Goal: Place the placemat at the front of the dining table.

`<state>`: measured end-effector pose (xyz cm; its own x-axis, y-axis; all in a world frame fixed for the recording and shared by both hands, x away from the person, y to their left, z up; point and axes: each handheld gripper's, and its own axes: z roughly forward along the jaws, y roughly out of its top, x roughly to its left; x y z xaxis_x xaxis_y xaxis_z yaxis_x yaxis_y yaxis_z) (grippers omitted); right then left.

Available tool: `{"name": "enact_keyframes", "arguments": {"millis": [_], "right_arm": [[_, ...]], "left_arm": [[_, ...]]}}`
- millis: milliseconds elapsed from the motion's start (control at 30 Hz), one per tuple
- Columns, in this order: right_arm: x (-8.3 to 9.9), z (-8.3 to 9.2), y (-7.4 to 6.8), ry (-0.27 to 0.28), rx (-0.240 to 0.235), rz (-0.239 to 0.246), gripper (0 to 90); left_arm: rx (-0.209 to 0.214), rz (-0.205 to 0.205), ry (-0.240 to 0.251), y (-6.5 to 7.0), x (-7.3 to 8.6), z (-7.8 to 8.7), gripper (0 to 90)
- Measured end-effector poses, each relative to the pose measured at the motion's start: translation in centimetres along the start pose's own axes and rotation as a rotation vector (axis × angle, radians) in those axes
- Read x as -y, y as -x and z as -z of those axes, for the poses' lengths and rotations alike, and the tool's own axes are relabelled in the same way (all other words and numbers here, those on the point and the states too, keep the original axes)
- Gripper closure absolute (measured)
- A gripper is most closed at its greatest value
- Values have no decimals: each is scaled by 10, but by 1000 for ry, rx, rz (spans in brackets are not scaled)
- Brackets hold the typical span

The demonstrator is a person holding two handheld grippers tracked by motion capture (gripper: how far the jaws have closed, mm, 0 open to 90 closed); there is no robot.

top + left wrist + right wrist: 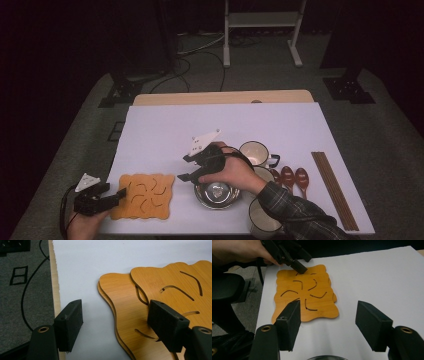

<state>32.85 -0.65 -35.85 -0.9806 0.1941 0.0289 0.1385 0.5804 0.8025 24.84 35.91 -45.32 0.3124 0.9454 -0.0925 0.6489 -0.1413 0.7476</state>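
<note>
A stack of orange wooden trivets (144,196) with curved slots lies on the white sheet at the front left. In the left gripper view two trivets (120,297) lie one on the other, slightly offset. My left gripper (121,192) is open at the stack's left edge; in its own view (117,323) one jaw is over the sheet and the other over the wood. My right gripper (183,168) hangs open with nothing in it, above a steel bowl (217,192). Its own view (329,322) faces the trivets (304,293) and the left gripper (297,265).
Right of the bowl stand a white cup (255,152) and a second cup (262,217) at the front edge. Several brown spoons (289,177) and chopsticks (334,190) lie farther right. The table's left edge (56,290) runs close beside the left gripper.
</note>
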Motion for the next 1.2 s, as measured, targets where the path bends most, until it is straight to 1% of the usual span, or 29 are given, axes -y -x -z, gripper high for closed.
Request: {"name": "enact_keyframes", "arguments": {"millis": [333, 667, 933, 967, 1200], "right_arm": [[-9, -15, -4, -23, -38, 25, 356], [-15, -34, -9, -51, -80, 51, 356], [-17, -44, -10, -63, -94, 61, 357], [-17, -45, -10, -67, -94, 67, 358], [-14, -54, -9, -89, -102, 65, 358]], "left_arm": [[1, -1, 0, 0, 0, 0, 277], [4, -3, 2, 0, 0, 0, 277], [5, -3, 2, 0, 0, 0, 277], [5, -3, 2, 0, 0, 0, 277], [5, -2, 2, 0, 0, 0, 277]]}}
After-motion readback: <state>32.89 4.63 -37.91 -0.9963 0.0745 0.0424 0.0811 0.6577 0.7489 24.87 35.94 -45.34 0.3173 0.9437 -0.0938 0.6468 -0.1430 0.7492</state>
